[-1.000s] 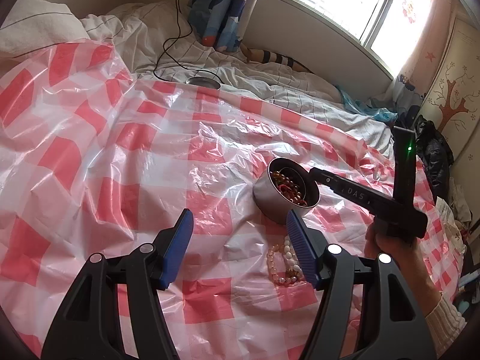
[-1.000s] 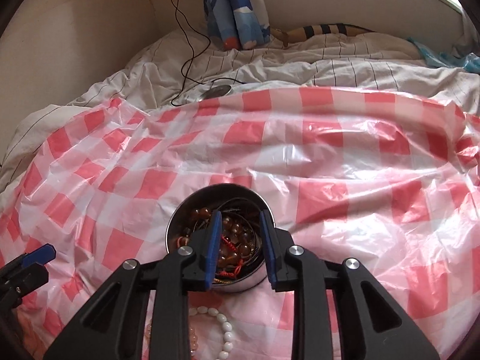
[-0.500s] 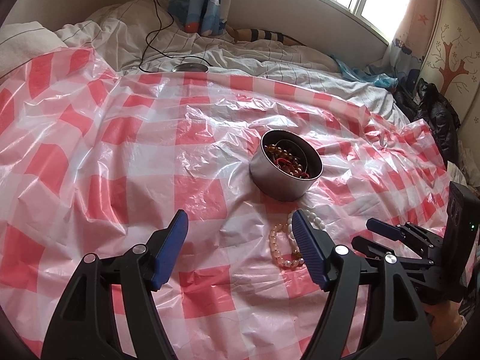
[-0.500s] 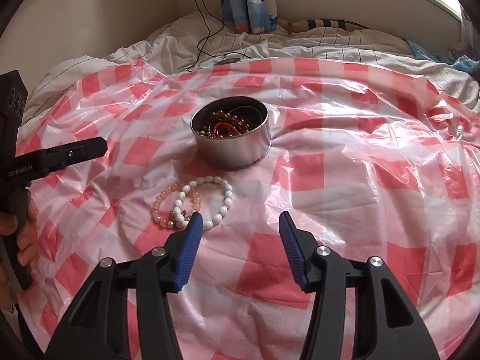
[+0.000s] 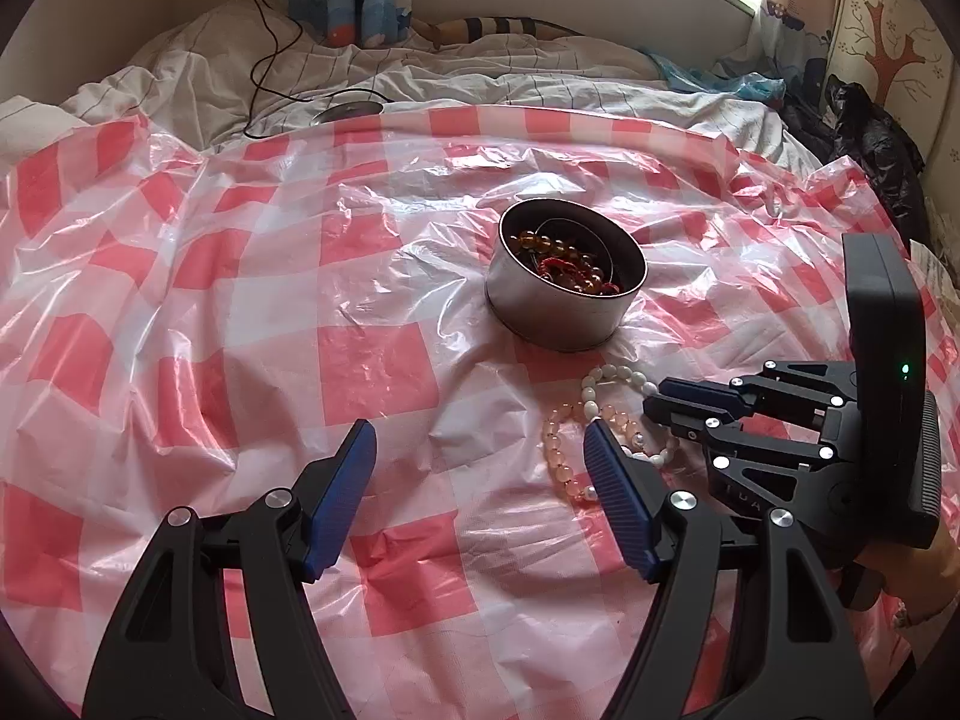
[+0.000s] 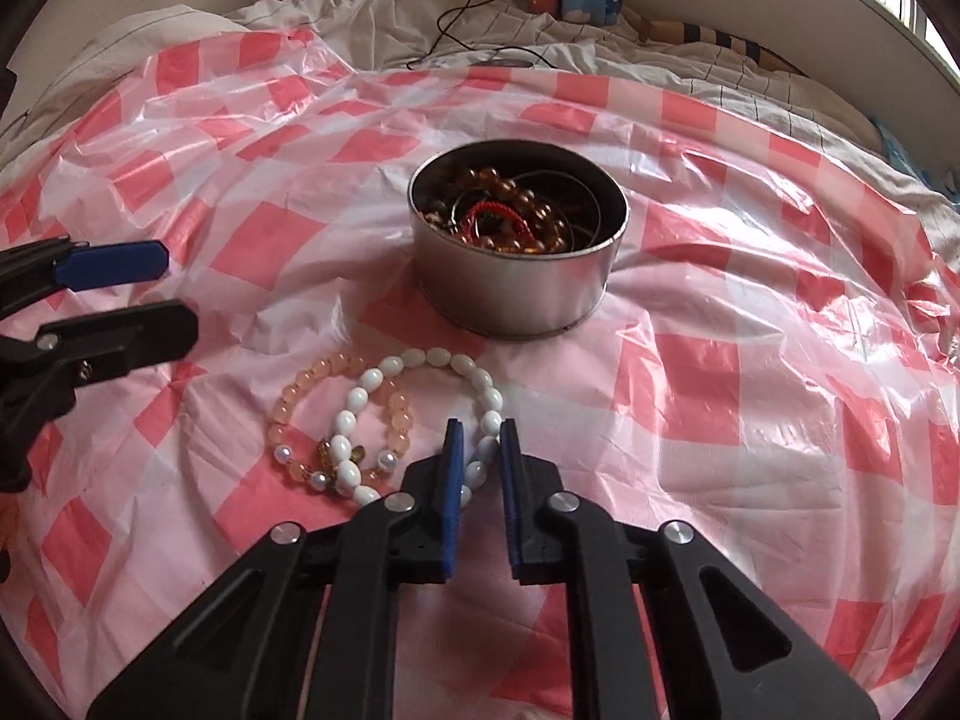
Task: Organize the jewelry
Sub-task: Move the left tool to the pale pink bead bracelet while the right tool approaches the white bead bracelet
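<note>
Bed [image 5: 540,78] fills both views, white striped bedding at the top, covered by a pink-and-white checked plastic sheet [image 5: 240,300] that is wrinkled all over.

Round metal tin [image 6: 519,294] stands upright on the sheet, open mouth up, centre of the right wrist view, right of centre in the left wrist view. Amber beads, a red cord and thin wire hoops lie inside.

Left gripper [image 5: 480,450]: fingers wide apart, nothing between them, tips over bare sheet at lower centre. Right gripper [image 6: 477,441]: fingers nearly together and closing, with a bead of the white bracelet [image 6: 414,414] between the tips; contact of the pads not clear.

White bracelet lies flat on the sheet just below the tin, an oval loop with long axis running upper right to lower left in the right wrist view. Pink bracelet [image 6: 336,420] overlaps its left part, also flat, with small pearl and brown beads at its lower edge.

Right wrist view only: full outline of both loops and the bead in the gap. Left wrist view only: the right gripper body from the side at right edge, green light [image 5: 905,369] on, plus part of the hand [image 5: 900,588] holding it; its own right finger hides part of both bracelets.
</note>
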`<state>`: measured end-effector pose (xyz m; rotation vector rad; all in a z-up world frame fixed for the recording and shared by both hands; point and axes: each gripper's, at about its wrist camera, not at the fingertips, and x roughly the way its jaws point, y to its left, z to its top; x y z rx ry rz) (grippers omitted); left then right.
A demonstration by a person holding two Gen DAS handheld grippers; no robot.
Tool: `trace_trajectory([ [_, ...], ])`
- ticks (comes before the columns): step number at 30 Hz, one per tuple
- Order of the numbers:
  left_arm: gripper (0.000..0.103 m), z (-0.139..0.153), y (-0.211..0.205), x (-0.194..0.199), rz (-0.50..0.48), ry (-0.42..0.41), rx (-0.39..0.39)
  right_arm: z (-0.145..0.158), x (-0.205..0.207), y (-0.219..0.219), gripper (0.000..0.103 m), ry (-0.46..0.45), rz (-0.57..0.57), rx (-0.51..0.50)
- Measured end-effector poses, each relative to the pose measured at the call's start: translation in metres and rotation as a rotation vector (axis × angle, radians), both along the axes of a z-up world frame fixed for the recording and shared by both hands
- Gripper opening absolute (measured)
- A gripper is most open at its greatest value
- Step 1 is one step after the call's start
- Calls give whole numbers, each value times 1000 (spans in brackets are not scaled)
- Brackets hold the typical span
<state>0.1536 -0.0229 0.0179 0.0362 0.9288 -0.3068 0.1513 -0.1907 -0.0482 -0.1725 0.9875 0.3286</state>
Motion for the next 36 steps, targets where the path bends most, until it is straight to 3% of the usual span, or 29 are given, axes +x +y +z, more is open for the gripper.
trace_trajectory([
  [4, 68, -5, -8, -1, -53, 22, -9, 6, -22, -8, 8, 2, 6, -30],
  [7, 68, -16, -26, -4, -123, 47, 31, 16, -45, -20, 8, 7, -5, -31],
  [12, 68, -19, -42, -4, -160, 17, 20, 21, -74, -40, 8, 28, -42, 12],
  [16, 68, -23, -50, 1, -175, 0, -26, 14, -74, -45, 8, 56, -56, 37],
  [21, 64, -37, -51, 7, -164, 48, -42, 10, -74, -43, 8, 63, -45, 30],
  [30, 61, -35, -58, 3, -183, 4, -9, 10, -73, -43, 8, 63, -41, 27],
  [32, 51, -40, -60, 4, -190, 38, 4, 9, -74, -42, 8, 62, -38, 24],
  [34, 27, -44, -59, 5, -183, 67, 3, 10, -74, -42, 8, 62, -36, 21],
  [36, 11, -46, -56, 7, -171, 92, -6, 10, -74, -42, 8, 63, -35, 20],
])
